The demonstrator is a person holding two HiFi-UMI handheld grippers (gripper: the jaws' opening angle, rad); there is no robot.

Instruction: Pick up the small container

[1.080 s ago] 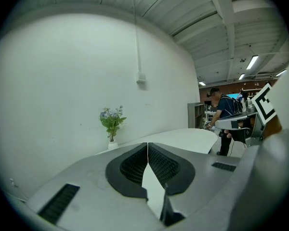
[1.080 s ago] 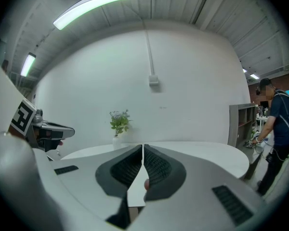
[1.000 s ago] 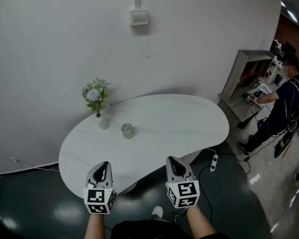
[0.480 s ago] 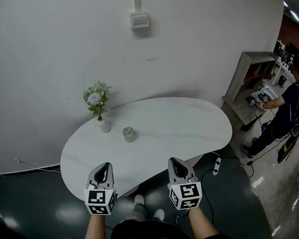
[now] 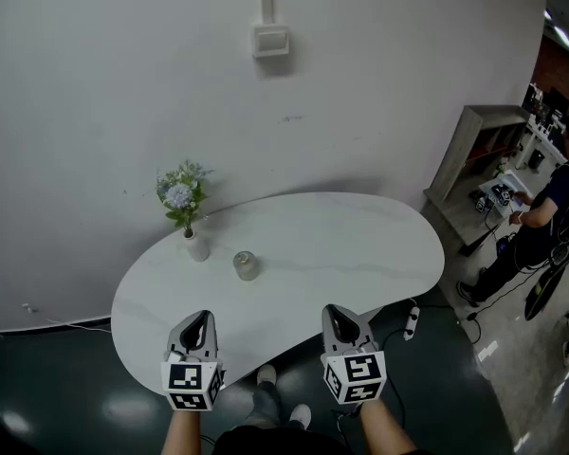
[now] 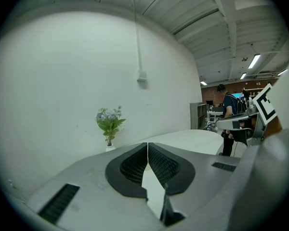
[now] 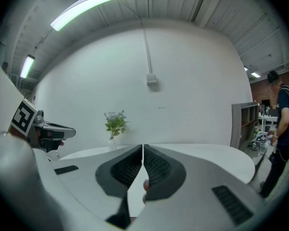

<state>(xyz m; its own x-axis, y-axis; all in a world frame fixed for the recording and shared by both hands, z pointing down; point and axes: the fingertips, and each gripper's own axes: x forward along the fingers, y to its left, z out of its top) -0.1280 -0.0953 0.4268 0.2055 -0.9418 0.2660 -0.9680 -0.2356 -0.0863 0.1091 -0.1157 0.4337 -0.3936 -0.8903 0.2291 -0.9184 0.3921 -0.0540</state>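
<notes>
White table (image 5: 360,245) with faint grey veining like marble, kidney-shaped, smooth and glossy, pushed up near a plain white wall. Compared with a second ago not much has changed. The table and everything on it sit a touch lower in the head view, both of the person's shoes now show under the near edge where only one did before, and the bystander (image 5: 555,207) by the grey shelf unit (image 5: 474,154) has drifted further to the right.

The small container (image 5: 246,264) looks like a short clear jar with a metallic lid. It stands upright on the left half of the table, just to the right of the little white vase (image 5: 197,246) with its blue-and-green flowers (image 5: 181,193), and well ahead of both tools.

The left gripper (image 5: 197,317) and the right gripper (image 5: 334,310) hang over the near rim of the table. They're grey plastic with black ribbed pads. On each one the jaws are pressed fully together with nothing held.

Only the head view shows the container; in both gripper views the jaws' own bulk covers that spot and just the flowers poke up above. The gripper views do show the ribbed ceiling and a strip light (image 7: 94,4), which the head view misses. The head view alone shows the dark floor and the power strip (image 5: 411,318) lying on it.
</notes>
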